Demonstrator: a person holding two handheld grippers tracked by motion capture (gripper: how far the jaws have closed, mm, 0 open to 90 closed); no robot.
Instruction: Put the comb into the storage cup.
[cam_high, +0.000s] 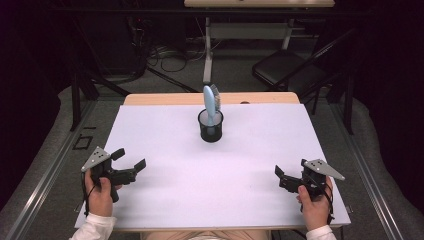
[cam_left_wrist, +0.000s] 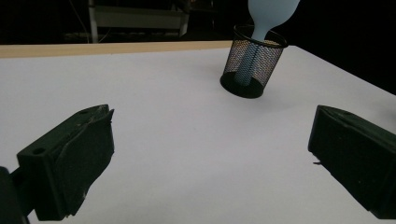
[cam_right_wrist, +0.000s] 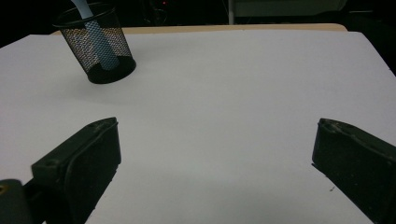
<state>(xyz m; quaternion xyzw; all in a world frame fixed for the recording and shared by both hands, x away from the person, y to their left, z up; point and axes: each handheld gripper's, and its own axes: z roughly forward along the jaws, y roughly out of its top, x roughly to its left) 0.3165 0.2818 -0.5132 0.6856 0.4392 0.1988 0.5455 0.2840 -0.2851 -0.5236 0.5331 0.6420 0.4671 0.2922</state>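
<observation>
One black mesh cup (cam_high: 210, 127) stands upright near the white table's (cam_high: 175, 200) far edge, holding one light-blue hairbrush (cam_high: 211, 100) handle-down. Two grippers rest near the front corners, well apart from it: the left gripper (cam_high: 131, 161) and the right gripper (cam_high: 278, 176), both spread wide and empty.

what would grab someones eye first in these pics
The black mesh cup stands alone at the far middle of the white table, with a light blue brush standing handle-down in it. Near the front corners, the left tongs and right tongs are held open and empty.
</observation>
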